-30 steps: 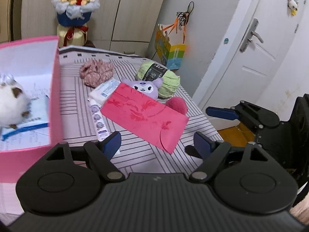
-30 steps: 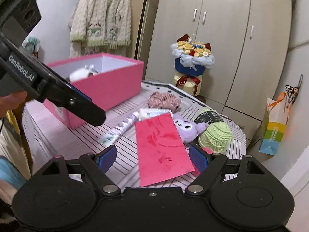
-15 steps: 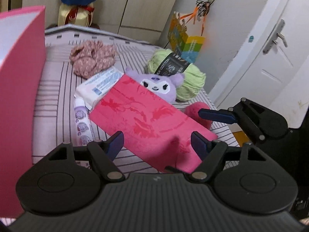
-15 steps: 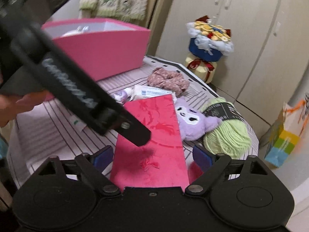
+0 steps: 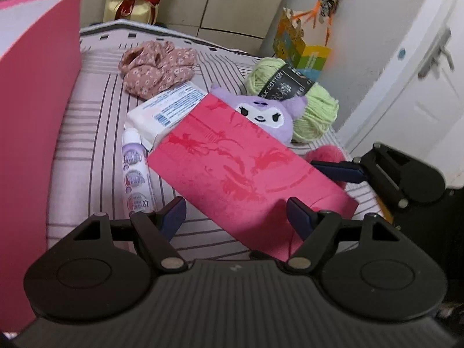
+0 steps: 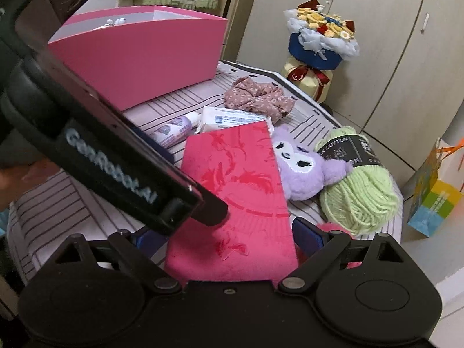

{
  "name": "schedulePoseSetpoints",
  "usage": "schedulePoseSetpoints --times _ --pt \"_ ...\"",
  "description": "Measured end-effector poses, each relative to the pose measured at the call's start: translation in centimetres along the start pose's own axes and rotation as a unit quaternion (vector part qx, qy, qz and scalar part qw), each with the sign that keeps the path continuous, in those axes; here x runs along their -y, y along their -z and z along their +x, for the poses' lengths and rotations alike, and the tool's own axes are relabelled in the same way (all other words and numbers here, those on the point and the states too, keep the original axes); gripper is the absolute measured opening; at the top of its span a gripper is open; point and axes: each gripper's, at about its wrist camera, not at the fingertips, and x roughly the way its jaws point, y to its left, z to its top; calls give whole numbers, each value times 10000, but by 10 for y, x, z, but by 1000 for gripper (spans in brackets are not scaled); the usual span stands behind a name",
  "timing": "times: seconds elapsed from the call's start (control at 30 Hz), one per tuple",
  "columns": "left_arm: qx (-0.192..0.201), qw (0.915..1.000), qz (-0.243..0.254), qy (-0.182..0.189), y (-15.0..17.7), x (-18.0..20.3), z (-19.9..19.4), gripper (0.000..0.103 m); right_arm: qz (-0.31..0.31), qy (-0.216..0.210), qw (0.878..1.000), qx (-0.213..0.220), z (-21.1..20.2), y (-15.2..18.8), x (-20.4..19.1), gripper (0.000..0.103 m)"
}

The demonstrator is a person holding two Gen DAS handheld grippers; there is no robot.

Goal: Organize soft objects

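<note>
A red velvety pouch [image 5: 240, 174] lies on the striped table, also in the right wrist view [image 6: 240, 197]. A purple plush toy [image 5: 269, 113] [image 6: 301, 171], a green yarn ball [image 5: 307, 101] [image 6: 359, 191], a floral fabric scrunchie [image 5: 156, 66] [image 6: 258, 98] and a pink pompom [image 5: 327, 156] lie around it. My left gripper [image 5: 236, 213] is open, low over the pouch's near end. My right gripper [image 6: 232, 239] is open, over the pouch's other end, its fingers on either side.
A pink box [image 5: 34, 110] [image 6: 145, 55] stands at the left of the table. A tissue pack [image 5: 165, 110] and a small tube [image 5: 134, 171] lie beside the pouch. A bouquet [image 6: 322, 46], wardrobe and gift bag [image 6: 435, 197] are beyond the table edge.
Both grippers have moved in and down toward the red pouch from opposite sides. The objects on the table have not moved.
</note>
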Motion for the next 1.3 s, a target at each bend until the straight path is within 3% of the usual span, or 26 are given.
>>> schedulePoseSetpoints --times 0.07,0.17,0.23,0.43,0.67,0.83,1.1,1.3 --pt "50 9999 -120 96 0 -2 -2 76 93 71 9999 37 1 -1 2 87" --pt "154 9996 -222 122 -1 -3 -6 76 493 58 9987 119 -3 -5 12 65" --pt "204 9992 -296 146 -2 -5 -6 76 717 -48 9973 145 -8 -6 21 44" --pt "233 9985 -468 148 -1 -8 -4 75 1172 -273 9925 201 -20 -4 31 18" --pt "264 9967 -742 215 7 -11 -3 78 1728 -558 9823 452 -31 6 39 12" --pt "319 9956 -835 268 10 -12 -4 79 1998 -420 9770 615 -44 22 31 12" --pt "414 9976 -540 97 14 -3 -3 79 2322 26 9722 308 -41 50 18 18" --pt "406 9978 -519 117 17 -2 -5 78 2588 -199 9651 334 -36 61 23 18"
